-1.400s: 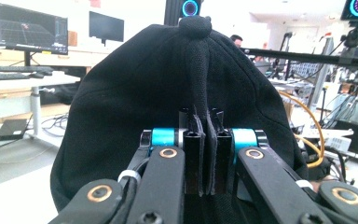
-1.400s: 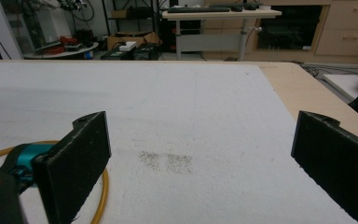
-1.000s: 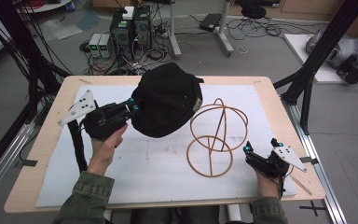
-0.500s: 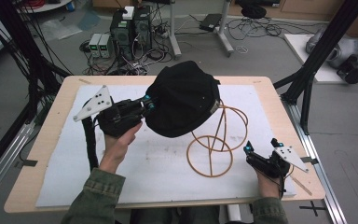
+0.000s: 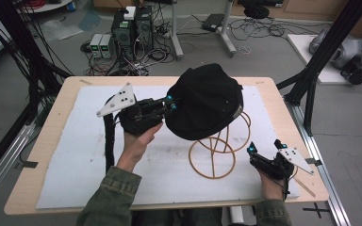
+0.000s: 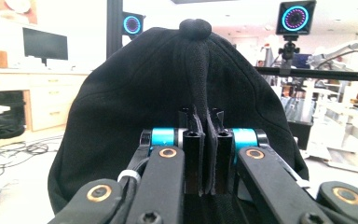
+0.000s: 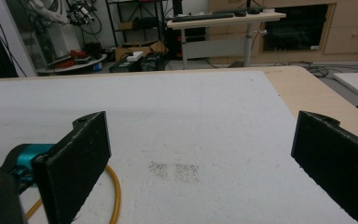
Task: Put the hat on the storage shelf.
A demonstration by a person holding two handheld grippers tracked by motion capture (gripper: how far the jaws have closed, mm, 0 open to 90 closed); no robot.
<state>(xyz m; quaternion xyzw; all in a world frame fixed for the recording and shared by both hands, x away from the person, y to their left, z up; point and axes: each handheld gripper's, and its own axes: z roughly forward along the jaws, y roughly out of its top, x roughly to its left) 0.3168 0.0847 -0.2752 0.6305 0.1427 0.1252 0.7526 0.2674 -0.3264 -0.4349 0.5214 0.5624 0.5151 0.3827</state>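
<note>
Black fabric dominates the scene: a black cap (image 5: 206,100) hangs above the far middle of the worktop (image 5: 52,155), held up by the left gripper (image 5: 170,102), whose jaws are closed tight on a fold of the cap's cloth. In the left gripper view the cap (image 6: 135,107) rises straight ahead of the jaws, its seam running up to the button on top, and the pinched cloth sits squeezed between the two black jaws. The cap hovers over the upper part of a wire stand (image 5: 215,154), a frame of orange-brown hoops that rests on the white foam sheet (image 5: 75,165) covering the worktop; whether the cap touches the stand's top cannot be told. The left hand (image 5: 139,136) grips the gripper body from below, sleeve in green. Near the right edge, the right gripper (image 5: 264,150) rests low at the sheet, well apart from the cap, just right of the stand's base hoop. In the right gripper view its jaws stand wide apart with nothing between them, and part of the stand's hoop (image 7: 114,198) curves along the sheet at the left
</note>
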